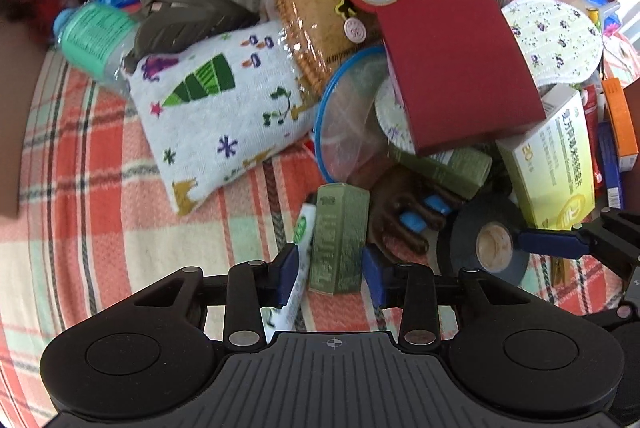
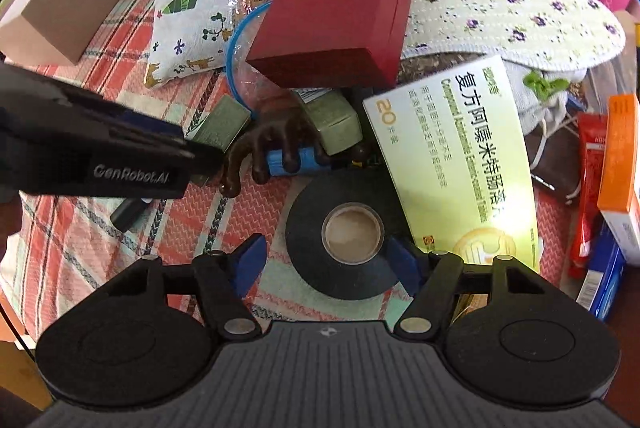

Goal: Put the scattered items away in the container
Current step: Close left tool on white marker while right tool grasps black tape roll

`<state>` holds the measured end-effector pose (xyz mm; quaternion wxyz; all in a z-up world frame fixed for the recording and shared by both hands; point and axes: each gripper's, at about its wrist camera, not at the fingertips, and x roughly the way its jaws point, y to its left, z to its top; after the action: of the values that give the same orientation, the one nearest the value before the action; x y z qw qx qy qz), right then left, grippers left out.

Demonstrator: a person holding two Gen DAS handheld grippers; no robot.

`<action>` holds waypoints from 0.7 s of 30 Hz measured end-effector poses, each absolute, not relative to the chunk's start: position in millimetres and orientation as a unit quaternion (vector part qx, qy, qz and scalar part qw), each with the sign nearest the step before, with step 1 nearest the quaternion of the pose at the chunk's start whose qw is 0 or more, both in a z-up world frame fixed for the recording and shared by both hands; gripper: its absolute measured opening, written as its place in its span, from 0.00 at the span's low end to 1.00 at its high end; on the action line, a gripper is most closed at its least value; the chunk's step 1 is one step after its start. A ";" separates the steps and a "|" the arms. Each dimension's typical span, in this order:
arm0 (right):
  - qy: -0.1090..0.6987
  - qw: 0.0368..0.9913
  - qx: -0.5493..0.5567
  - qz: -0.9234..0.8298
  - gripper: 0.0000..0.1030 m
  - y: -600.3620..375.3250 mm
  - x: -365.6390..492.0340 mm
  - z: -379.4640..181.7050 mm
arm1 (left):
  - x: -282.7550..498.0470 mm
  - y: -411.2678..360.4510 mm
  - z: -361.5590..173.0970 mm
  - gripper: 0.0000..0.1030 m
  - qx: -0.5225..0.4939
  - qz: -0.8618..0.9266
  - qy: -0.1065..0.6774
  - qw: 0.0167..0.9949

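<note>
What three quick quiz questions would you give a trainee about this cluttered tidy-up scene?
1. What lies between the right gripper's jaws? A) red tape roll B) black tape roll C) floral insole
2. True or false: the dark red box lies flat on the bare checked cloth.
3. Which item sits between the left gripper's jaws, beside the white tube?

Key: 1 B. 2 False; it rests tilted on the pile. 3 The green box.
</note>
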<state>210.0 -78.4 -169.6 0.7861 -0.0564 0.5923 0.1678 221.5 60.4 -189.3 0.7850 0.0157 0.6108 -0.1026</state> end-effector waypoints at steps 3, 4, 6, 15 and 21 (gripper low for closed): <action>0.587 0.786 -0.067 0.182 0.61 -76.2 210.4 -168.0 | 221.3 61.4 -193.4 0.37 0.017 -0.105 0.622 0.776; 0.589 0.784 -0.066 0.186 0.49 -76.0 210.9 -169.1 | 219.8 62.2 -193.3 0.36 0.012 -0.111 0.625 0.772; 0.593 0.779 -0.063 0.193 0.46 -75.6 211.9 -171.2 | 214.9 61.9 -192.8 0.36 0.013 -0.126 0.625 0.770; 0.613 0.761 -0.057 0.204 0.39 -71.7 223.5 -188.7 | 213.1 61.9 -206.1 0.38 0.002 -0.123 0.638 0.761; 0.614 0.760 -0.047 0.208 0.31 -76.4 222.1 -186.6 | 207.4 67.8 -201.9 0.36 -0.022 -0.126 0.641 0.757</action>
<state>222.1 -76.4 -186.6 0.7600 -0.0474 0.6140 0.2077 207.4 67.8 -201.9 0.7570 -0.0224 0.6407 -0.1262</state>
